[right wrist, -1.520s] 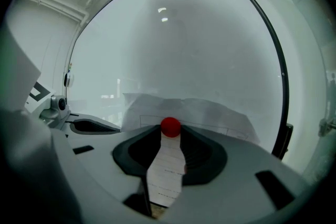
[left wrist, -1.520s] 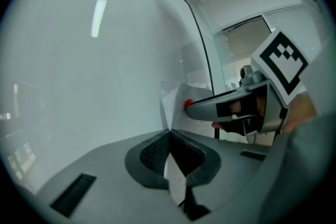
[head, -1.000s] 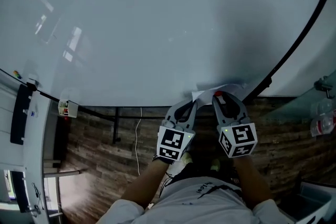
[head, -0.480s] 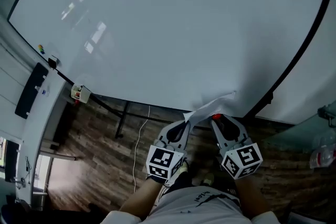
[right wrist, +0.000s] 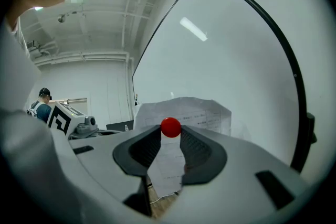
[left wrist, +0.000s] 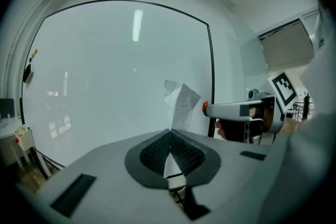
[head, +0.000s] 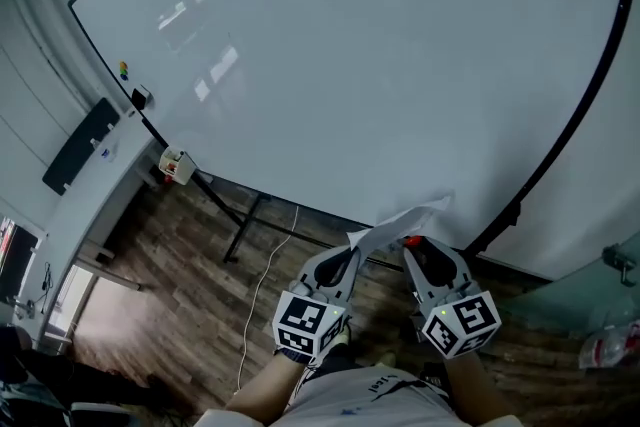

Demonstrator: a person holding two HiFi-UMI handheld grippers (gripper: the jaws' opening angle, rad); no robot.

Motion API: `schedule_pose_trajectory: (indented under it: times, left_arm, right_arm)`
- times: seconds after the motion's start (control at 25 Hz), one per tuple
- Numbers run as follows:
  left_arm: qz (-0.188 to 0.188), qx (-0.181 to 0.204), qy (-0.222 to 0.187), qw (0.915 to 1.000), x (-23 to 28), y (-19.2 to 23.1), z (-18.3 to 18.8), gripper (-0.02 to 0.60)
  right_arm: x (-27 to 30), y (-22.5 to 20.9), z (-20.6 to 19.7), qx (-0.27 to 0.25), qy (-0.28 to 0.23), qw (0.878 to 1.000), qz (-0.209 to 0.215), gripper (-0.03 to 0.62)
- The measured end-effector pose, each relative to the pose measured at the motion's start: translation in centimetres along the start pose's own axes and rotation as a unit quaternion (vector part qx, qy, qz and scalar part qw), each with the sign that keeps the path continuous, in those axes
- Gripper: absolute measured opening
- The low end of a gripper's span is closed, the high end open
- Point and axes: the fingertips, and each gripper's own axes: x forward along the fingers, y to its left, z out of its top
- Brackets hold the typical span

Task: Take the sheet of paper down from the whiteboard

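Note:
A creased white sheet of paper stands off the whiteboard near its lower right corner. My left gripper is shut on the sheet's lower left edge. In the left gripper view the paper rises from the closed left gripper. My right gripper sits just right of it, shut on a small red ball magnet. The right gripper view shows the magnet pinched at the tips of the right gripper, with the paper behind it.
The board's black frame and stand leg run close by. A small tray with markers hangs at its lower left, coloured magnets above it. A cable trails over the wooden floor. A glass panel stands at right.
Both grippers have drawn back from the board together, the sheet going with the left one. The head view has swung so that much more of the board and its left edge shows.

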Motion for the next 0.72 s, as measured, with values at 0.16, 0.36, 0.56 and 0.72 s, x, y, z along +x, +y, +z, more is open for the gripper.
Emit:
schedule_pose_trajectory:
  times: [0.16,0.36,0.56,0.72]
  left_arm:
    - [0.004,-0.010,-0.002,0.9999,-0.3,-0.7,0.2,0.012]
    - [0.002,-0.007,-0.007,0.9999,-0.4,-1.7,0.5,0.012]
    - [0.001,-0.006,-0.007,1.0000,-0.2,-2.0,0.8,0.012]
    - [0.000,-0.005,-0.005,1.0000,-0.1,-2.1,0.8,0.012]
  right_arm:
    - [-0.7,0.1,0.2,-0.004,0.001,1.000,0.008,0.121]
    - [-1.7,0.1,1.1,-0.013,0.001,1.000,0.008,0.121]
    - [-2.0,-0.3,1.5,-0.017,-0.001,1.000,0.005,0.120]
    - [-2.0,-0.5,1.8,-0.019,-0.004,1.000,0.001,0.120]
